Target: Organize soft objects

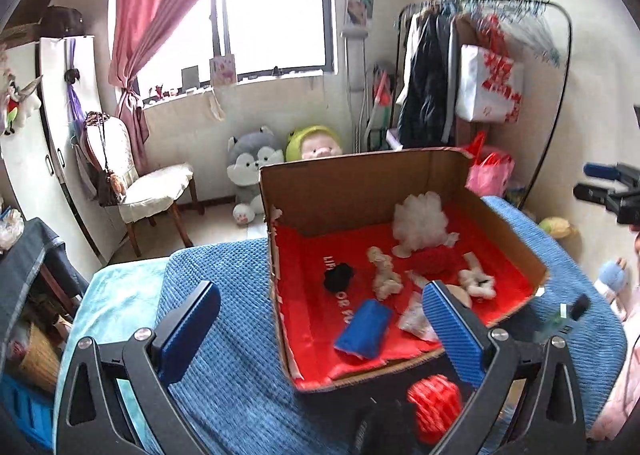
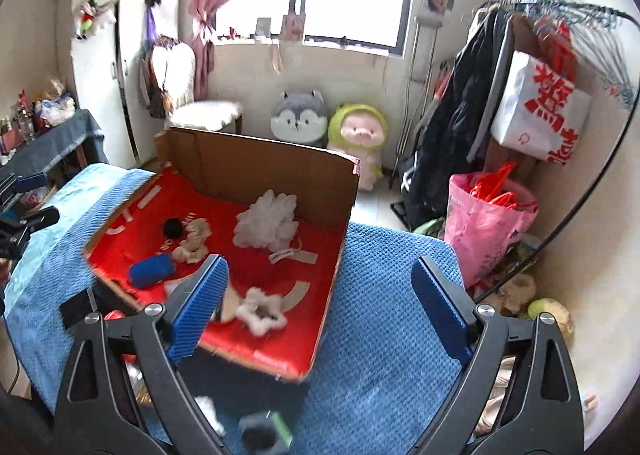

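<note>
Both hand-held grippers are held spread above the bed [image 1: 224, 295], nothing between their fingers: the left hand-held gripper [image 1: 320, 335] is seen over the box's near left corner, the right hand-held gripper [image 2: 320, 307] over its near right side. By size, the blue-covered bed is shown first, then the cardboard box [image 1: 360, 183] set on it, lined in red. Inside the box a white fluffy ball [image 1: 420, 223] is seen near the far wall, with a blue roll [image 1: 364, 329] toward the near edge, a cream plush piece [image 1: 384, 275] in the middle, a white scrunchie [image 2: 262, 313] and a small black puff [image 1: 338, 277]. A red ball [image 1: 434, 407] is seen outside the box, just before its near wall.
</note>
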`<move>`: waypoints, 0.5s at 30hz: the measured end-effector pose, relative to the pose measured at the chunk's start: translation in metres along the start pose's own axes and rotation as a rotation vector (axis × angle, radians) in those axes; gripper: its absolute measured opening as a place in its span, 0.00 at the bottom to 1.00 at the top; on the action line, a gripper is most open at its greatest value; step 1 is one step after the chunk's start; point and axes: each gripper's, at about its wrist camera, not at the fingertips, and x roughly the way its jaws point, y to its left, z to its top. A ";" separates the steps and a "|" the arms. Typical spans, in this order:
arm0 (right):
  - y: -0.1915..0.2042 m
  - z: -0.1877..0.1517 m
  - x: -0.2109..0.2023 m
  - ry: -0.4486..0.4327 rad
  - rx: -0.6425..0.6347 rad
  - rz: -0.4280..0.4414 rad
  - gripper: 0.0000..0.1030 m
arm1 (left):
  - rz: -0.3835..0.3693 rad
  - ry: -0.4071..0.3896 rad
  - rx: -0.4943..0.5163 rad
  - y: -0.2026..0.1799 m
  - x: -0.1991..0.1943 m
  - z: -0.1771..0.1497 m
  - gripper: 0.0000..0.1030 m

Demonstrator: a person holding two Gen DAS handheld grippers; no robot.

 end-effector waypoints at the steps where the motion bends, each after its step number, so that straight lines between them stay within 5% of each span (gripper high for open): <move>1: 0.003 -0.006 -0.008 -0.015 0.000 0.003 0.91 | -0.010 -0.019 -0.010 -0.002 -0.010 -0.006 1.00; 15: 0.046 -0.101 -0.099 -0.181 0.053 0.018 0.95 | -0.051 -0.195 -0.037 -0.040 -0.094 -0.068 1.00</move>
